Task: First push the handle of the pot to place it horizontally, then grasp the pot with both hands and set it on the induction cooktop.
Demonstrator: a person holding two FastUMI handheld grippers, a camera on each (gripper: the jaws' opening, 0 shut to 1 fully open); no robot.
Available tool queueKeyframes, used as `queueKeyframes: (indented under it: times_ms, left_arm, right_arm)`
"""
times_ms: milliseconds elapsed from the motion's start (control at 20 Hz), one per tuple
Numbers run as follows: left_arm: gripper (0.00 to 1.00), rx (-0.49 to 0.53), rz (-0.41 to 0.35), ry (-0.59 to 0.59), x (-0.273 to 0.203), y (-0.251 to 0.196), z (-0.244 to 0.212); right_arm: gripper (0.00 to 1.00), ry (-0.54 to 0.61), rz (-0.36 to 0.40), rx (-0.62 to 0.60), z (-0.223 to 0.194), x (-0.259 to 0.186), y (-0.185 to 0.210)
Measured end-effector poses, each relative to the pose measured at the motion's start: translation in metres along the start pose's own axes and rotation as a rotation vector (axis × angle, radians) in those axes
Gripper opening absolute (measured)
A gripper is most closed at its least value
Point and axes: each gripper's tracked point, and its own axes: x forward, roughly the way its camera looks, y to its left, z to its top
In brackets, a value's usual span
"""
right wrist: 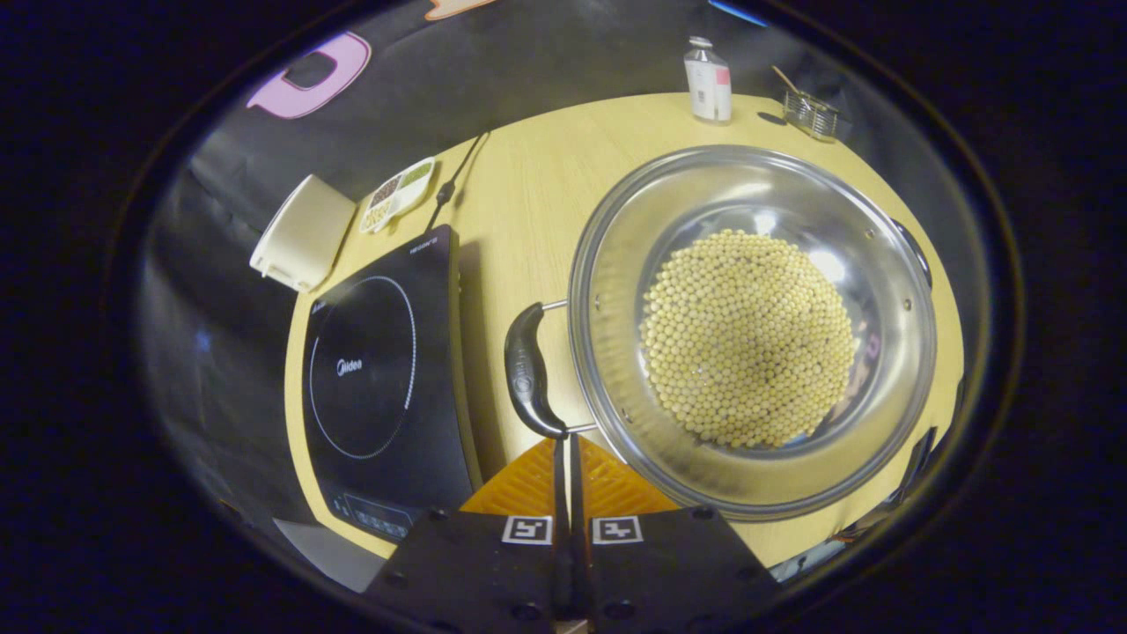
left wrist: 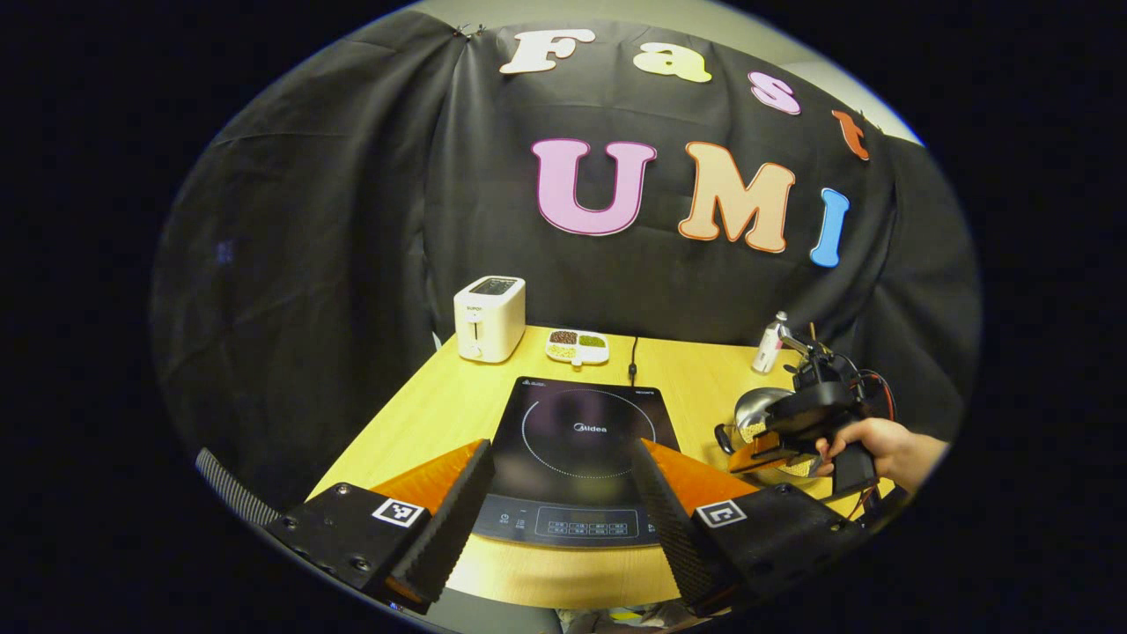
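You are holding your left tongs [left wrist: 563, 493] wide open and gripping nothing, hovering over the worktop's [left wrist: 440, 405] near edge with the cooktop [left wrist: 577, 458] lying between the spread fingers. Your right tongs [right wrist: 565, 458] are sitting pressed together with nothing between them, their tips just beside the lower end of the pot's black handle [right wrist: 526, 370]; whether they are touching it is unclear. The pot [right wrist: 616, 264], holding pale beans [right wrist: 748, 339], is resting on the worktop just beside the cooktop [right wrist: 379, 370], toward the right edge. Along the far edge a toaster [left wrist: 489, 317], a divided dish [left wrist: 577, 346] and a bottle [left wrist: 768, 345] are standing.
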Motion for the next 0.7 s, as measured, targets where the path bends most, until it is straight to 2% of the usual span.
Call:
queueKeyframes:
  times_ms: [350,550,700]
  left_arm:
    - [0.96,-0.015,-0.051,0.034,0.009,-0.005,-0.010]
    - [0.96,0.002,-0.103,0.030,0.015,-0.015,-0.006]
    - [0.96,0.016,-0.153,0.015,0.022,-0.028,-0.002]
  right_arm:
    - [0.02,-0.017,0.009,0.007,0.008,0.000,0.006]
    - [0.03,-0.046,0.047,0.006,-0.001,-0.028,0.001]
    - [0.03,-0.074,0.051,0.023,-0.010,-0.055,-0.016]
